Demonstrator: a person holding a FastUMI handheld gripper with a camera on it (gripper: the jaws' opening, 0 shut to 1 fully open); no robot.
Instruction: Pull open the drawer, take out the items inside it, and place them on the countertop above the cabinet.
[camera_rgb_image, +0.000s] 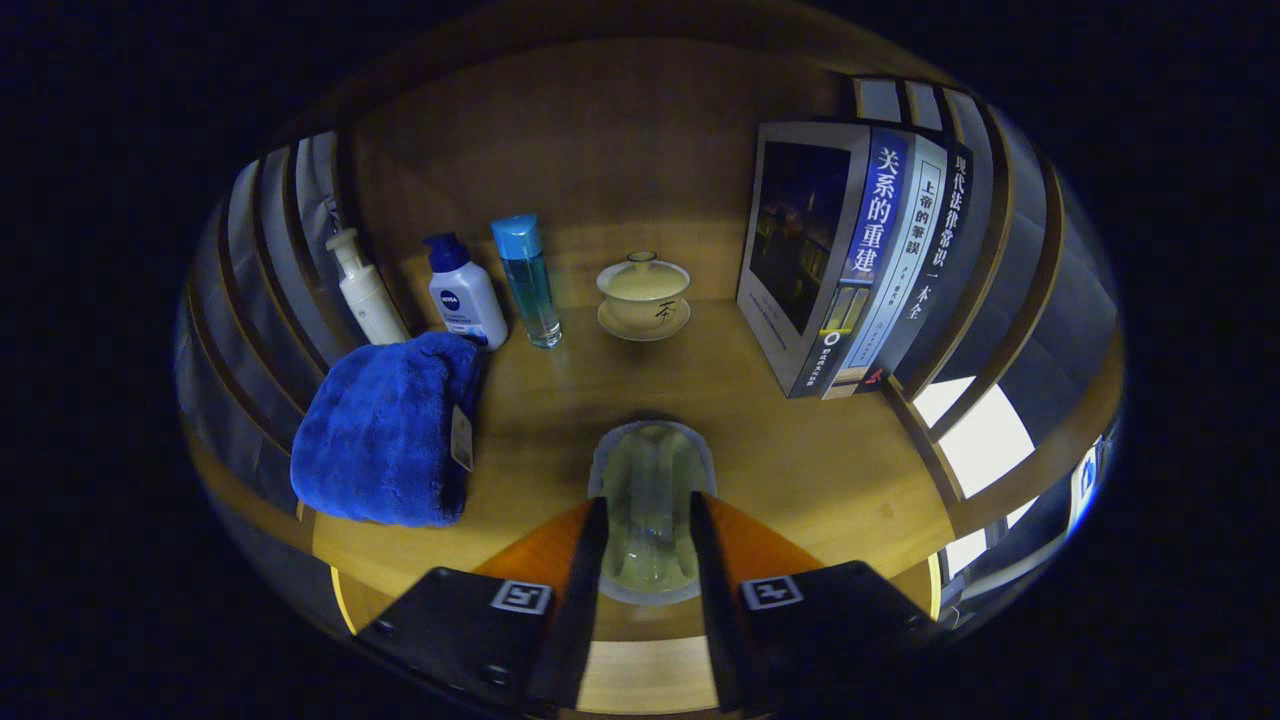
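A clear drinking glass (650, 455) sits between my fingers, its rim pointing away from me over the wooden countertop (790, 450). My gripper (648, 505) is shut on the glass, one finger pressing each side. Whether the glass touches the countertop I cannot tell. Beyond it a lidded tea bowl (643, 293) rests on its saucer near the back wall.
A folded blue towel (385, 430) lies left of the fingers. Behind it stand a white pump bottle (365, 290), a white bottle with a dark cap (465, 298) and a clear blue bottle (528, 280). Several upright books (860, 250) stand at the right. Slatted walls close both sides.
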